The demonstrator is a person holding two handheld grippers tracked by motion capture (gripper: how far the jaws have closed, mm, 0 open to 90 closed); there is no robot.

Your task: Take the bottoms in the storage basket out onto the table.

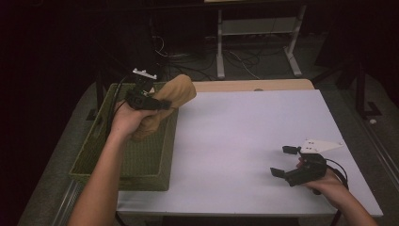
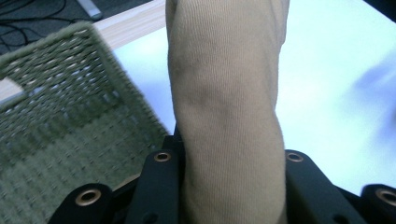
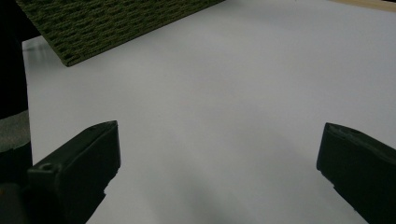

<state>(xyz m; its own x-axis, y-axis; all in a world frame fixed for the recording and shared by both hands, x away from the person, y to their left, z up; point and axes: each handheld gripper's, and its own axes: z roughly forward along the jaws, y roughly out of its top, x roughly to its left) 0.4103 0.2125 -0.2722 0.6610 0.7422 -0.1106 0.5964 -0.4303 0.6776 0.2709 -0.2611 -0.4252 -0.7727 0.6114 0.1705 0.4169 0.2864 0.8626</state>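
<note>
Tan cloth (image 1: 176, 94) is the thing in hand: a soft, fine-ribbed knit in a warm sandy colour, bunched into a thick roll. In the high view it rises from the far right corner of the green woven basket (image 1: 141, 160) at the table's left, its rounded upper end leaning out over the basket's rim toward the white table top (image 1: 244, 136), while a lower fold hangs down inside the basket beside the person's left hand. The left gripper (image 1: 162, 104) is clamped on the cloth partway along its length. In the left gripper view the roll (image 2: 229, 107) stands between the two black jaws, which press into it from either side; its surface shows faint creases and a slightly darker smudge near the middle, and the basket's weave (image 2: 60, 121) lies off to the left.

Farther right, well apart from the cloth and basket, the right gripper (image 1: 285, 161) rests low over the bare white surface, near the table's front right corner. Its jaws stand wide apart with nothing between them, as the right gripper view shows.
</note>
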